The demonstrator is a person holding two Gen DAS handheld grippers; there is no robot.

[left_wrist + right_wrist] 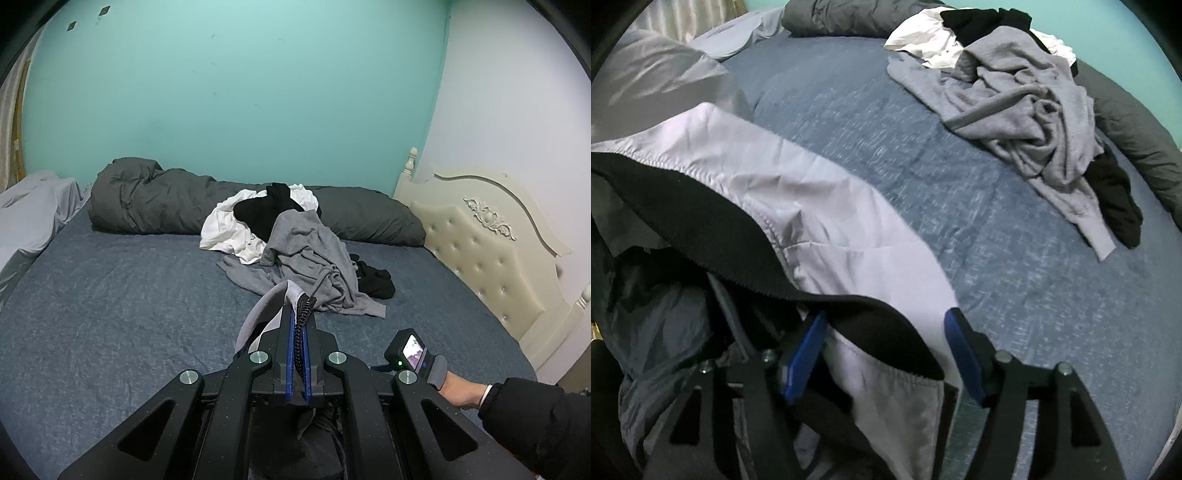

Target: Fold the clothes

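Note:
My left gripper is shut on the black ribbed hem of a light lilac-grey jacket and holds it above the bed. In the right wrist view the same jacket with its black ribbed band drapes across the lower left. My right gripper is open, its blue pads on either side of the jacket's black hem. A pile of clothes lies further back: a grey sweatshirt, a white garment and black garments. The pile also shows in the right wrist view.
The bed has a blue-grey sheet. A rolled dark grey duvet lies along the teal wall. A cream headboard stands at the right. A pale cover lies at the far left. The other hand-held gripper shows low right.

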